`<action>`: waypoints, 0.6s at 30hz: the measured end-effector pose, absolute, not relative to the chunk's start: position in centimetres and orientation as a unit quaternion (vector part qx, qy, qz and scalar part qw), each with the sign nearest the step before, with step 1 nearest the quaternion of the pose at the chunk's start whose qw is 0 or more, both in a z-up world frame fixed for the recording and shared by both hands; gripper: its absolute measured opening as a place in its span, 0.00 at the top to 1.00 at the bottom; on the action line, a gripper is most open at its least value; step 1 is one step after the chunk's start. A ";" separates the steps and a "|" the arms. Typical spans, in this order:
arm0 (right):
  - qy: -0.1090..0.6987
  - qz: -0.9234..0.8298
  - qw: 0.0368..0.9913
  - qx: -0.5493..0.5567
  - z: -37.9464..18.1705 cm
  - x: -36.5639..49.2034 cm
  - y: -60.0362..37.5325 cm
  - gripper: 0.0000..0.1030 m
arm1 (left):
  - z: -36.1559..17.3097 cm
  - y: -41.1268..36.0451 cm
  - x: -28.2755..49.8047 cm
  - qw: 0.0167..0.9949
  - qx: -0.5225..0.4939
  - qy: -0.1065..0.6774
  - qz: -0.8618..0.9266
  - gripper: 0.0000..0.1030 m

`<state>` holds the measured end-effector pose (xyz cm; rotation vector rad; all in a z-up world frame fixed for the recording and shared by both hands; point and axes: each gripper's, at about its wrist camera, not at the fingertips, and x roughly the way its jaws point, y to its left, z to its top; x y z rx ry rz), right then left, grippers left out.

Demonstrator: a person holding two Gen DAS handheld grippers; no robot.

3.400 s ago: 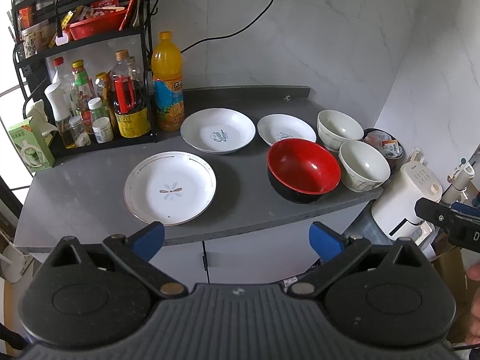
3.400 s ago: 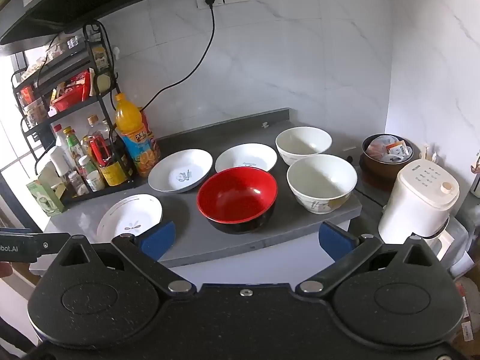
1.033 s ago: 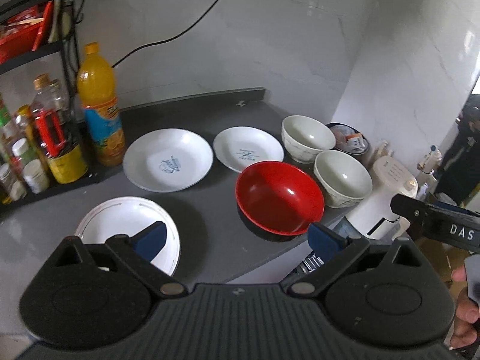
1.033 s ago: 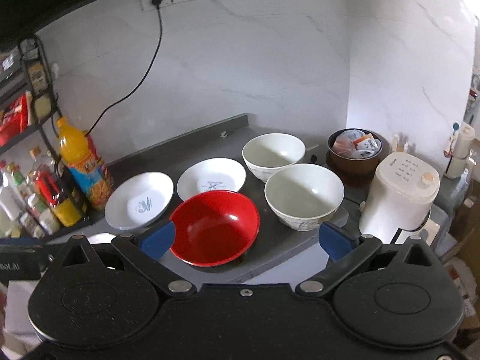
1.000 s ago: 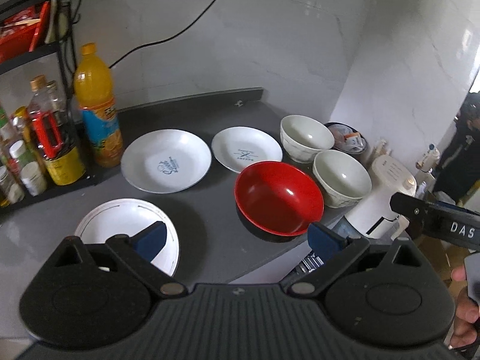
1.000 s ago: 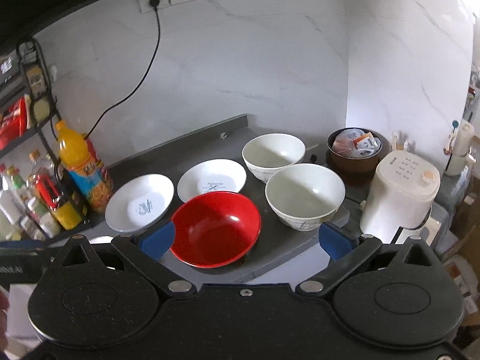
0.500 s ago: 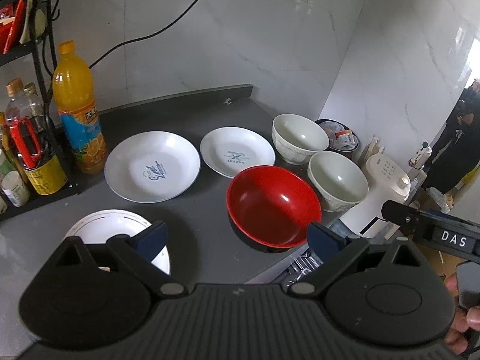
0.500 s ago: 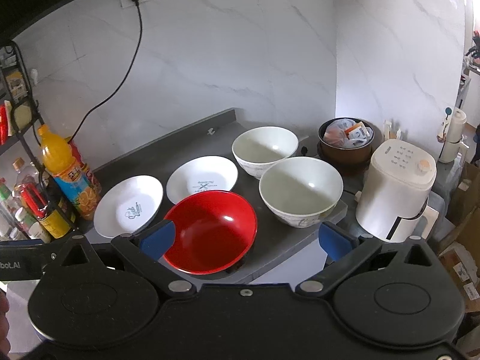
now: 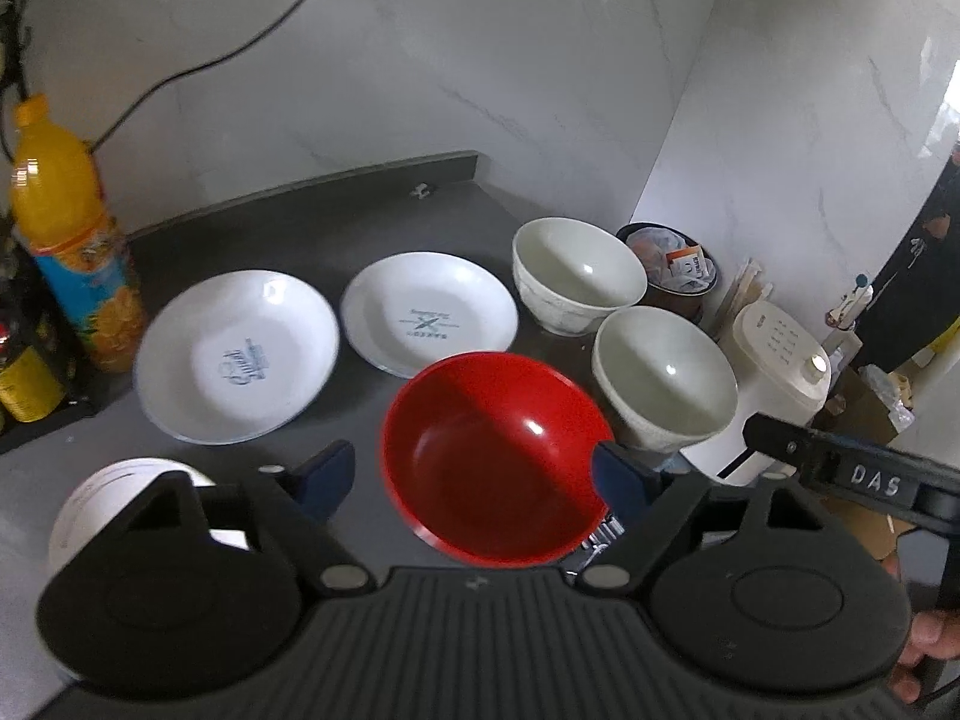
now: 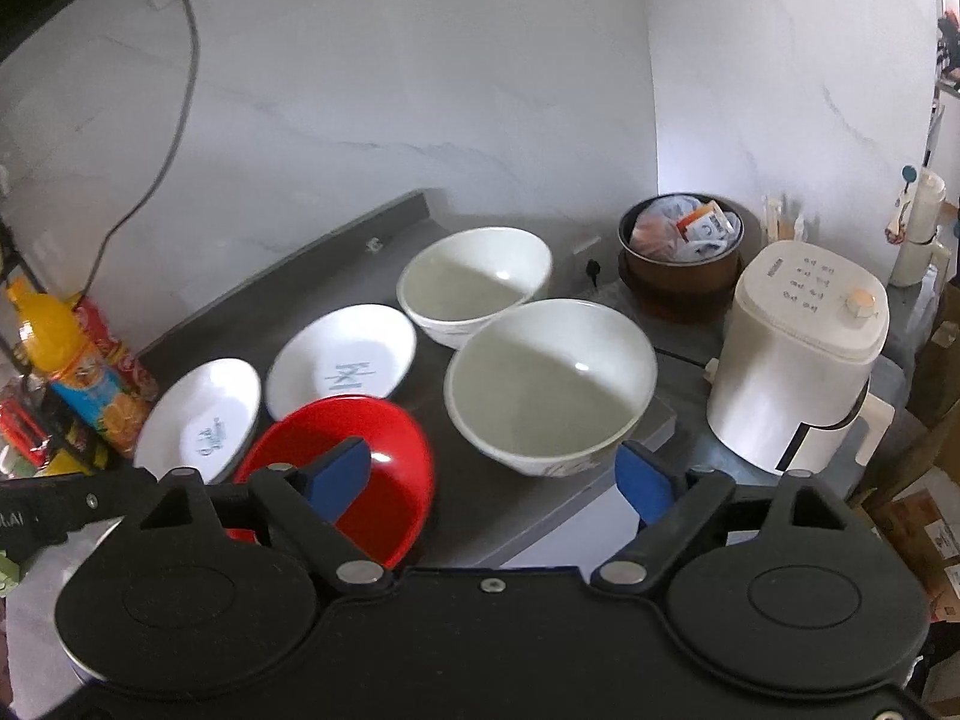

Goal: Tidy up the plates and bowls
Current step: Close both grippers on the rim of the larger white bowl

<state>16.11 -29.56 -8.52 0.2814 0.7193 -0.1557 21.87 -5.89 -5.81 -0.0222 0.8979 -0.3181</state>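
Observation:
A red bowl (image 9: 498, 450) (image 10: 354, 462) sits at the front of the grey counter (image 9: 336, 222). Two white bowls stand to its right, the near one (image 9: 663, 381) (image 10: 552, 384) at the counter's corner and the far one (image 9: 579, 282) (image 10: 474, 285) behind it. Two white plates with blue print lie behind the red bowl, the left one (image 9: 237, 354) (image 10: 201, 417) and the right one (image 9: 429, 315) (image 10: 342, 369). A third white plate (image 9: 114, 495) lies at the front left, half hidden. My left gripper (image 9: 474, 477) is open just above the red bowl. My right gripper (image 10: 495, 471) is open, in front of the near white bowl.
An orange juice bottle (image 9: 72, 240) (image 10: 78, 372) and a rack of jars stand at the left. Off the counter's right end are a white appliance (image 10: 804, 354) and a brown pot of packets (image 10: 681, 255). A black power cord (image 10: 150, 180) hangs down the marble wall.
Both grippers have moved forward and to the right, toward the bowls. The red bowl and near white bowl loom larger. The rack has slid out to the left. Nothing on the counter has shifted.

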 end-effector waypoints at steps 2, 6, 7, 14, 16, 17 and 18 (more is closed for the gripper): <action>0.353 -0.071 0.923 0.139 -9.0 17.2 -31.1 0.17 | -6.1 -7.1 23.0 0.887 -0.018 0.433 -0.156 0.21; 0.367 -0.072 0.916 0.146 -10.4 19.4 -34.0 0.25 | -6.9 -10.0 25.3 0.884 -0.013 0.441 -0.154 0.25; 0.371 -0.072 0.914 0.148 -10.7 19.8 -34.7 0.27 | -7.1 -10.7 26.0 0.882 -0.015 0.444 -0.155 0.27; 0.405 -0.062 0.897 0.165 -13.7 23.1 -38.7 0.37 | -8.8 -15.4 29.4 0.871 0.000 0.465 -0.160 0.34; 0.412 -0.053 0.894 0.167 -14.2 23.8 -39.5 0.39 | -9.5 -16.4 30.1 0.867 0.000 0.474 -0.157 0.36; 0.415 -0.048 0.893 0.169 -14.5 24.2 -39.8 0.41 | -9.8 -16.9 30.4 0.865 -0.002 0.477 -0.157 0.38; 0.417 -0.045 0.892 0.170 -14.7 24.4 -40.1 0.42 | -10.1 -17.2 30.7 0.863 -0.003 0.479 -0.157 0.39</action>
